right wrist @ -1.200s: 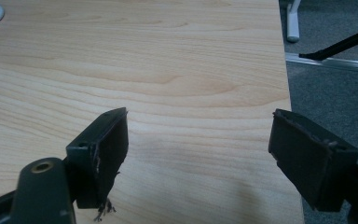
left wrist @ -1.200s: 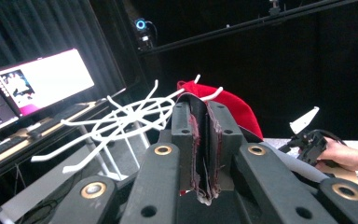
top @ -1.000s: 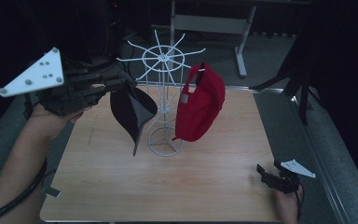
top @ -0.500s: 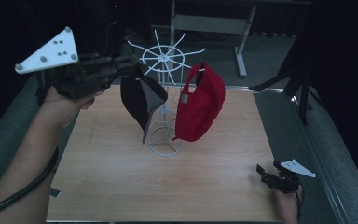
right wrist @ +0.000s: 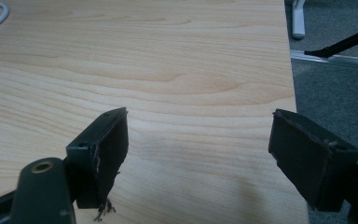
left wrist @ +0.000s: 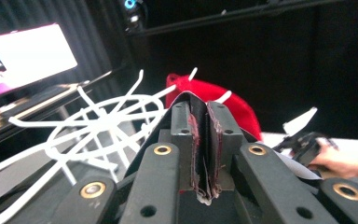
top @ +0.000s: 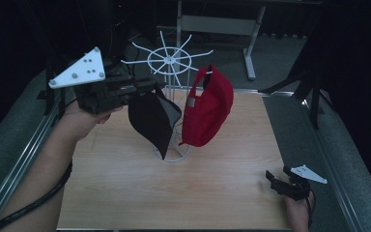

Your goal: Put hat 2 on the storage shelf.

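Note:
A white wire hat rack [top: 171, 60] stands at the middle of the wooden table [top: 222, 193]. On its right side hangs a red cap [top: 210, 108]. My left gripper [top: 150, 88] is held level at the rack's left, shut on the edge of a black cap [top: 152, 121] that dangles beside the rack's post. In the left gripper view the pads [left wrist: 196, 135] pinch dark fabric, with the rack's spokes [left wrist: 102, 121] and the red cap [left wrist: 233, 105] just beyond. My right gripper [top: 273, 178] rests at the table's front right, open with nothing between its fingers [right wrist: 107, 149].
The table's right edge [right wrist: 291, 93] runs close to the right gripper, with grey floor beyond it. The rack's round wire base [top: 174, 154] sits on the table under the caps. A metal desk frame [top: 222, 24] stands behind the table. A lit screen [left wrist: 23, 56] glows far left.
The left hand has carried the black cap rightward and a little lower, closer to the rack and the red cap. The right gripper has stayed put.

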Demonstrator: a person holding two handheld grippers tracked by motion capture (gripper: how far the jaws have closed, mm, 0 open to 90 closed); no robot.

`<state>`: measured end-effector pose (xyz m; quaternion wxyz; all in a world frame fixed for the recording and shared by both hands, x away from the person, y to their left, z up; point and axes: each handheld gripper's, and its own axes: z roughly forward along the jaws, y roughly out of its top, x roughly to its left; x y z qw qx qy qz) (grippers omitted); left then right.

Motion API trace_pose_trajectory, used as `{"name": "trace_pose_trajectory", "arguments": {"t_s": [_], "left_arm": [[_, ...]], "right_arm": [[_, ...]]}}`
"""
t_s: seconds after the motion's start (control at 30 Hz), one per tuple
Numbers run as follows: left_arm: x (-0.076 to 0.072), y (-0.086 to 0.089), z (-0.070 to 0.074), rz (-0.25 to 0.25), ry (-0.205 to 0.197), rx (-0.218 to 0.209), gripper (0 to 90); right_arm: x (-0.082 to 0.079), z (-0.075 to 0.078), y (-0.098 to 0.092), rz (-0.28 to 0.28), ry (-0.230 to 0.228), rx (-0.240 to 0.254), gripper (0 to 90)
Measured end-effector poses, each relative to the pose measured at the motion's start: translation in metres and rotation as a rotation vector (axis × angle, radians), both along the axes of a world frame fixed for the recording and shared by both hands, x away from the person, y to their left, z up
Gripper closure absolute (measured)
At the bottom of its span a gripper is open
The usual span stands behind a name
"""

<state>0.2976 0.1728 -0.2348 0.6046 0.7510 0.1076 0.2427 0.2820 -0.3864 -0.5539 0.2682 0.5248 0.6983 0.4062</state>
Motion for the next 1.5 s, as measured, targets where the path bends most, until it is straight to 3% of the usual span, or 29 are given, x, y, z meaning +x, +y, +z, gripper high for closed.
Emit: {"name": "trace_pose_trajectory", "arguments": {"t_s": [0.43,0.5,0.67,0.83,1.5], "left_arm": [[-0.005,0.003,-0.029,0.003,0.019,-0.005,80.3],[-0.006,0.005,-0.031,0.009,0.022,-0.014,77.3],[-0.008,0.006,-0.036,0.017,0.023,0.010,61.5],[-0.016,0.013,-0.042,0.018,0.025,-0.009,57.5],[-0.033,0.046,-0.065,0.059,0.061,-0.023,58.2]], "right_arm": [[0.000,0.000,0.000,0.000,0.000,0.003,19.5],[0.000,0.000,0.000,0.000,0.000,0.004,19.5],[0.000,0.000,0.000,0.000,0.001,0.001,19.5],[-0.001,0.000,0.000,-0.002,-0.001,0.004,19.5],[-0.001,0.000,0.000,-0.001,-0.003,0.003,19.5]]}}
